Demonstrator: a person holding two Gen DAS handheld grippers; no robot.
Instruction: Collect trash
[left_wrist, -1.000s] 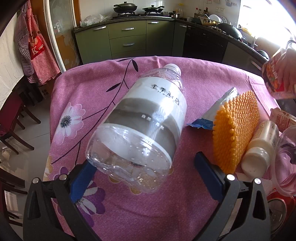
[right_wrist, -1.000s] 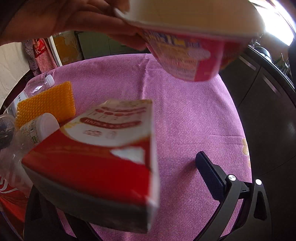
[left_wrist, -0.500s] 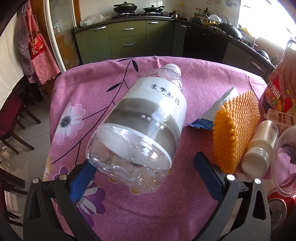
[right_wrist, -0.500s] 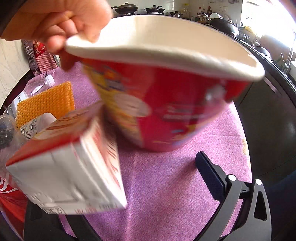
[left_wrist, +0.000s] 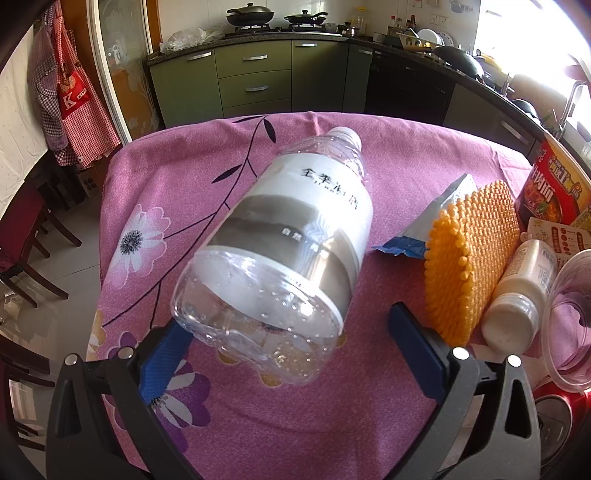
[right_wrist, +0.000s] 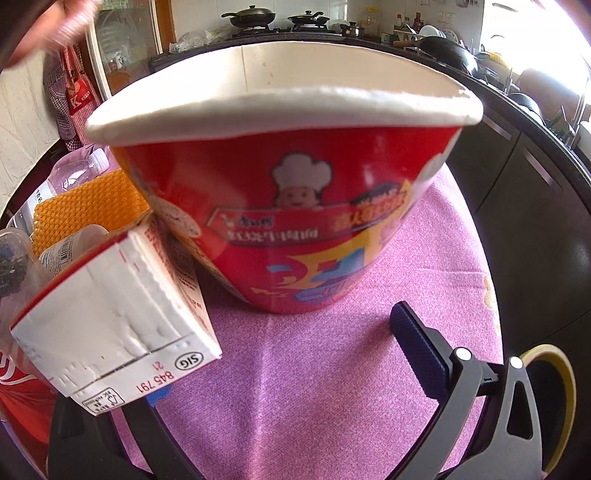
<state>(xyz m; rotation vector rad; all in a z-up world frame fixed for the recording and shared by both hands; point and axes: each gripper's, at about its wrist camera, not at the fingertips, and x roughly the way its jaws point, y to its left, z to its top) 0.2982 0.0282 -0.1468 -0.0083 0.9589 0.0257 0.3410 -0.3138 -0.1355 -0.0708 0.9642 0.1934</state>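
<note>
A clear plastic water bottle (left_wrist: 288, 251) with a grey-white label lies on the purple flowered tablecloth (left_wrist: 177, 177), cap pointing away. Its base sits between the blue-padded fingers of my left gripper (left_wrist: 291, 350), which is open. In the right wrist view a red instant-noodle bowl (right_wrist: 295, 221) stands upright and empty on the cloth, just ahead of my right gripper (right_wrist: 288, 369). That gripper is open. A red and white drink carton (right_wrist: 110, 325) lies over its left finger and hides most of it. A blurred hand (right_wrist: 55, 26) is at the top left.
Right of the bottle lie a blue-and-silver wrapper (left_wrist: 436, 218), an orange nubbed pad (left_wrist: 476, 258), a small white bottle (left_wrist: 517, 295), a clear plastic cup (left_wrist: 572, 314) and a red can (left_wrist: 561, 413). A tape roll (right_wrist: 565, 402) sits off the table's right edge. Kitchen cabinets stand behind.
The hand has set the noodle bowl down on the cloth ahead of my right gripper and drawn away to the upper left. The carton has tipped. The left side is unchanged.
</note>
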